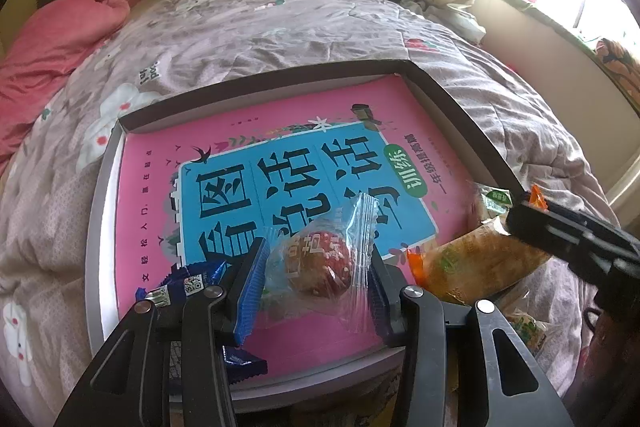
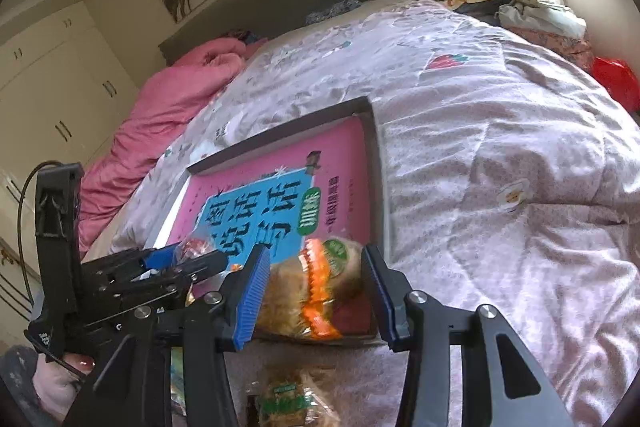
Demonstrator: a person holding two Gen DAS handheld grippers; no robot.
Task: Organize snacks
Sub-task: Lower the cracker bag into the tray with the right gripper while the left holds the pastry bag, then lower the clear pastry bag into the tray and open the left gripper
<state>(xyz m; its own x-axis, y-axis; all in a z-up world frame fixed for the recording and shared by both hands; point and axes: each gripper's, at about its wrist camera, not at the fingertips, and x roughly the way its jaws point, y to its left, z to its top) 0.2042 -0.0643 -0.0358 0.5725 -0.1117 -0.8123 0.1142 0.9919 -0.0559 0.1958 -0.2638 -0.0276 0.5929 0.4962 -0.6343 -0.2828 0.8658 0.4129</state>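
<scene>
Clear crinkly film wraps the red round snack (image 1: 320, 261), held between the left gripper (image 1: 318, 287) pads over the pink book (image 1: 280, 155) in the tray (image 1: 102, 227). Right gripper (image 2: 316, 291) brackets the orange-sealed bread pack (image 2: 308, 291); grasp uncertain. Risk: slick film slipping out. Cover reads 训练; wrapper print illegible.
</scene>
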